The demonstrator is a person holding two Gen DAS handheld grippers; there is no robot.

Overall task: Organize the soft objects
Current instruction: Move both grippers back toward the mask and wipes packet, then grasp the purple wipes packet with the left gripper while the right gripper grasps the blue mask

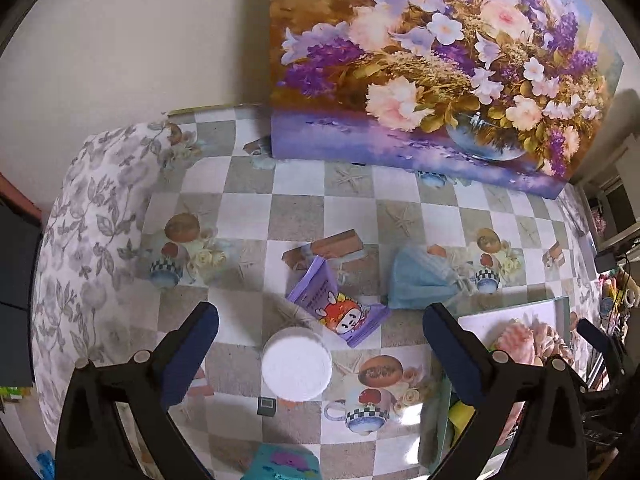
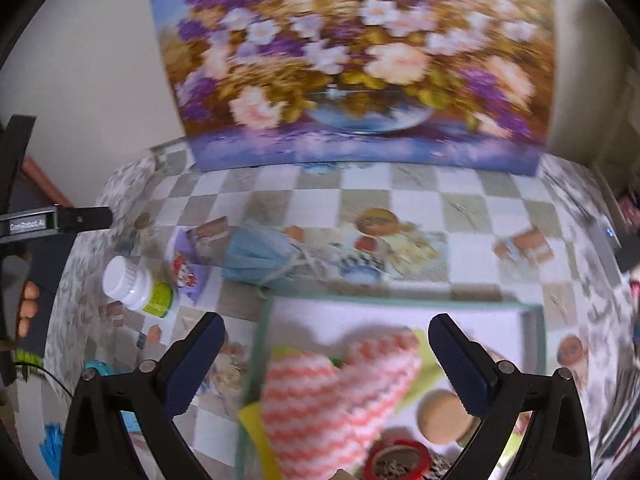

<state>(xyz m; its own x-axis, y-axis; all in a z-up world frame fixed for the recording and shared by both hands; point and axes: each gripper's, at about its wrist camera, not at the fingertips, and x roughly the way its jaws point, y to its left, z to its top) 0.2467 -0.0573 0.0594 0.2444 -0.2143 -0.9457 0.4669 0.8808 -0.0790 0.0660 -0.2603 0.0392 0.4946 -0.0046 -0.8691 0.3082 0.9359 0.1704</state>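
Observation:
A light blue face mask lies crumpled on the checkered tablecloth, with a purple tissue pack just left of it. My left gripper hangs open above the pack and a white-capped bottle, holding nothing. My right gripper is open over a green-rimmed tray. In the tray, below the jaws, rests a pink-and-white zigzag cloth on a yellow cloth. The mask lies just beyond the tray's far left corner.
A large flower painting leans on the wall at the table's back. A cork-lidded jar and a red-rimmed jar sit in the tray. A teal object lies near the front edge. Floral cloth drapes the left end.

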